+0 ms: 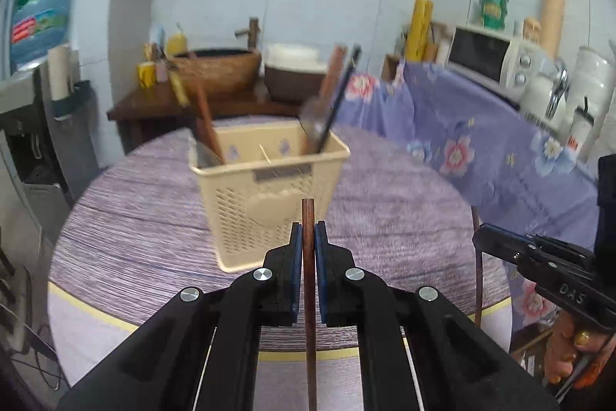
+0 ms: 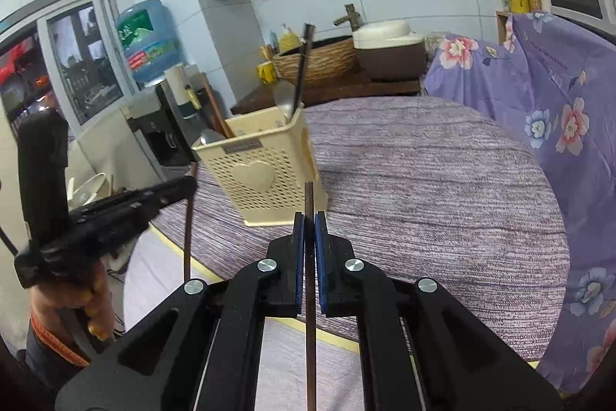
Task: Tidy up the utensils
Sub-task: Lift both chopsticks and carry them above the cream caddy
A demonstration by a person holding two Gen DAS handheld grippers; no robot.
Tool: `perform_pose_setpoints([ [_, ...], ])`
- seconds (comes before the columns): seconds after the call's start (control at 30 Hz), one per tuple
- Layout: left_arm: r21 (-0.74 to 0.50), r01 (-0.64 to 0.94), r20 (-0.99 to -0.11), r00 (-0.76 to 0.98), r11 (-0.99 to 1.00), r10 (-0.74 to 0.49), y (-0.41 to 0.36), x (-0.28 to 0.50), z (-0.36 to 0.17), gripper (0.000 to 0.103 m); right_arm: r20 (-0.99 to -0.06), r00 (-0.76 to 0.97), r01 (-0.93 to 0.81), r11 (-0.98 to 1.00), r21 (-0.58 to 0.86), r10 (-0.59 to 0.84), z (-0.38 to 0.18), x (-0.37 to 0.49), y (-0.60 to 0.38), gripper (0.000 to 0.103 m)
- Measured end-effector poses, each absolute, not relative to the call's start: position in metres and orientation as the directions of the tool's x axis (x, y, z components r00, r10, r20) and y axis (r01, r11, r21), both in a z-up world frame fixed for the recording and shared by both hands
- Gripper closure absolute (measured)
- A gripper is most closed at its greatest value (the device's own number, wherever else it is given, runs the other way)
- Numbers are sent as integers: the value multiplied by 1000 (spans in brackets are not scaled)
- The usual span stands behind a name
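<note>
A cream perforated utensil basket (image 1: 265,195) stands on the round table; it also shows in the right wrist view (image 2: 261,176). It holds a metal spoon (image 1: 313,122), a dark chopstick (image 1: 340,95) and wooden-handled utensils (image 1: 206,120). My left gripper (image 1: 308,241) is shut on a brown chopstick (image 1: 308,218), held upright just in front of the basket. My right gripper (image 2: 309,230) is shut on a dark chopstick (image 2: 309,203), also upright, near the basket's right corner. Each gripper shows in the other view, the right one (image 1: 481,237) and the left one (image 2: 188,183).
The round table (image 1: 385,203) has a purple striped cloth. A flowered purple cloth (image 1: 481,141) covers a counter at right with a microwave (image 1: 489,58). Behind the table are a wicker basin (image 1: 219,68), a brown pot (image 1: 292,76) and a water dispenser (image 1: 38,14).
</note>
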State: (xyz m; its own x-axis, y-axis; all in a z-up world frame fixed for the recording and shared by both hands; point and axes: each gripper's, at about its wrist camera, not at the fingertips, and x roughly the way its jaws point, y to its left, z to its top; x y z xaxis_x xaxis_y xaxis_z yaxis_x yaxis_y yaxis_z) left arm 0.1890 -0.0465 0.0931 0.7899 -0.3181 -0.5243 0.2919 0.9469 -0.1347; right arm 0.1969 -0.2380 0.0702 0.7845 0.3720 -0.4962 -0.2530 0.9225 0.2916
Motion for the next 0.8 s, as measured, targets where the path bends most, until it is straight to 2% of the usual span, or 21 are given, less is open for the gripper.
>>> perform_pose_setpoints([
  [0.23,-155,270,-439,843,950,-311,-25,167,113,95,-400,818,-307,902,302,413,107,180,-239,97],
  [0.63,-161,282,-358,877,946,-322,-13,171,146,95,-366,827,-351,901,256,427,140,191,-220,97],
  [0.8,-210,295,-264,901,932,-344,-2,190,190,95,-257,859,-382,888,255,443,174,206,-214,97],
])
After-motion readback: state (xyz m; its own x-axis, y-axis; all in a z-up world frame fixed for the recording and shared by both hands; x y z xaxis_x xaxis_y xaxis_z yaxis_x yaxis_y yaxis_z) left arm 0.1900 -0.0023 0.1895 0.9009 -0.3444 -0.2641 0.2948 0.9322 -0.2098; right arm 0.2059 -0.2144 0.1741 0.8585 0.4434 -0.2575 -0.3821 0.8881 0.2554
